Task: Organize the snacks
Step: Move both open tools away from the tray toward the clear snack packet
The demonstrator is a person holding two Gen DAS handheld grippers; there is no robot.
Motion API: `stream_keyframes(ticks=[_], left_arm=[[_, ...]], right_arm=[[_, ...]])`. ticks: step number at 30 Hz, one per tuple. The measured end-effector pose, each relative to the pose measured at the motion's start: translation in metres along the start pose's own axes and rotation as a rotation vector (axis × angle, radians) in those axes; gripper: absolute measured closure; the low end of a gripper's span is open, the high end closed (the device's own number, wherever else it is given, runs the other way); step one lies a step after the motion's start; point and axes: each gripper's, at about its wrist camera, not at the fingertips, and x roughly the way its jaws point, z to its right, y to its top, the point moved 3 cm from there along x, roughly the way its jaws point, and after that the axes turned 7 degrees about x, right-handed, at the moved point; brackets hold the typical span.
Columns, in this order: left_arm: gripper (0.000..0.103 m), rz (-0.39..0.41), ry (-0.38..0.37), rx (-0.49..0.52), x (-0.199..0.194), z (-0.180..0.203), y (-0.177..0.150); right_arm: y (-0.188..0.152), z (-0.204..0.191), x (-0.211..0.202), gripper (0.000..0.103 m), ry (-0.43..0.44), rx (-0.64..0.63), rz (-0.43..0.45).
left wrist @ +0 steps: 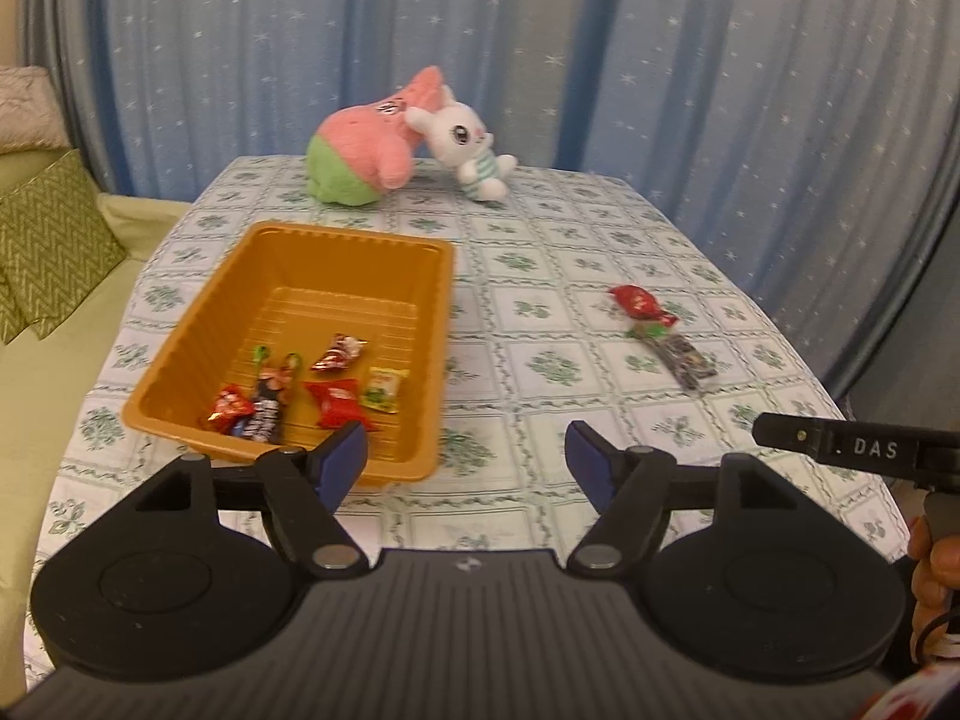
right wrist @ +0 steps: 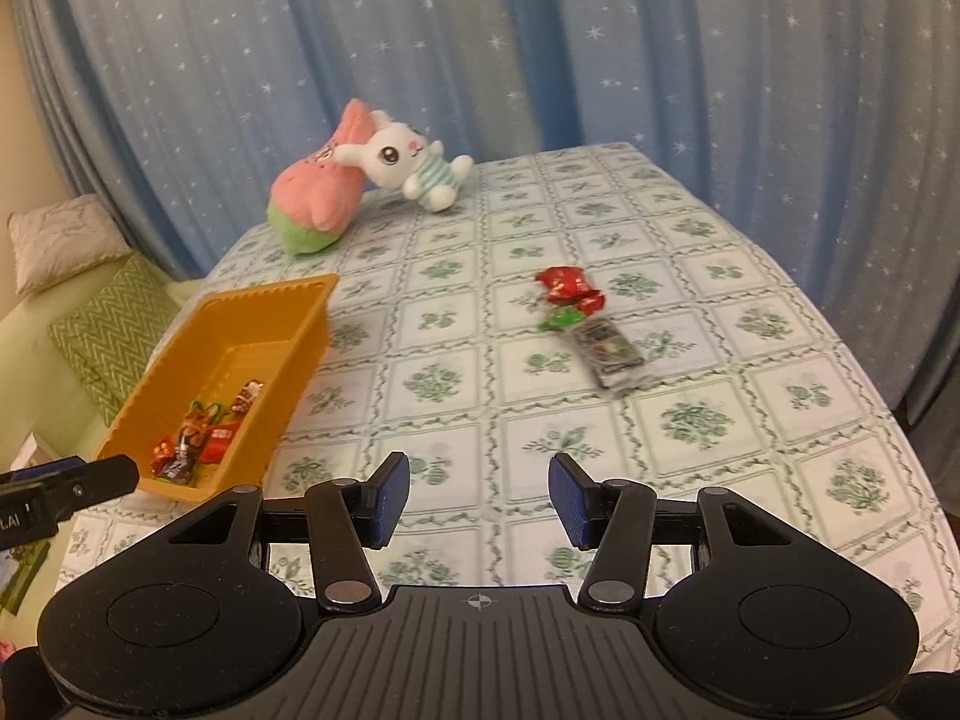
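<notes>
An orange tray (left wrist: 180, 354) (right wrist: 264, 312) sits on the left of the table and holds several wrapped snacks (left wrist: 336, 396) (right wrist: 198, 438). On the cloth to its right lie a red wrapped candy (left wrist: 639, 303) (right wrist: 564, 285), a small green-wrapped one (right wrist: 561, 317) and a dark flat packet (left wrist: 687, 360) (right wrist: 609, 354). My left gripper (left wrist: 468, 462) is open and empty, above the tray's near right corner. My right gripper (right wrist: 480, 495) is open and empty, well short of the loose snacks. Each gripper's tip shows at the edge of the other view.
A pink and green plush (left wrist: 366, 144) (right wrist: 318, 198) and a white bunny plush (left wrist: 468, 144) (right wrist: 414, 165) lie at the table's far edge. A blue starred curtain hangs behind. A green sofa with cushions (left wrist: 48, 240) stands left of the table.
</notes>
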Motion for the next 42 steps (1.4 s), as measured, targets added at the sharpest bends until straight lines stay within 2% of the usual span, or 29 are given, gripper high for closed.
stream_keyframes(ticks=[9,27,42], left_arm=[[0.032,-0.007,-0.024,0.037,0.005,0.025,0.005],[0.027,-0.022,-0.051,0.066,0.028,0.05,0.011],[0.025,-0.04,-0.079,0.093,0.081,0.075,0.03]], right_arm=[[0.0,0.016,-0.005,0.051,-0.017,0.02,-0.005],[0.008,0.048,0.001,0.051,-0.053,0.05,-0.01],[0.032,0.082,0.04,0.051,-0.074,0.017,0.005]])
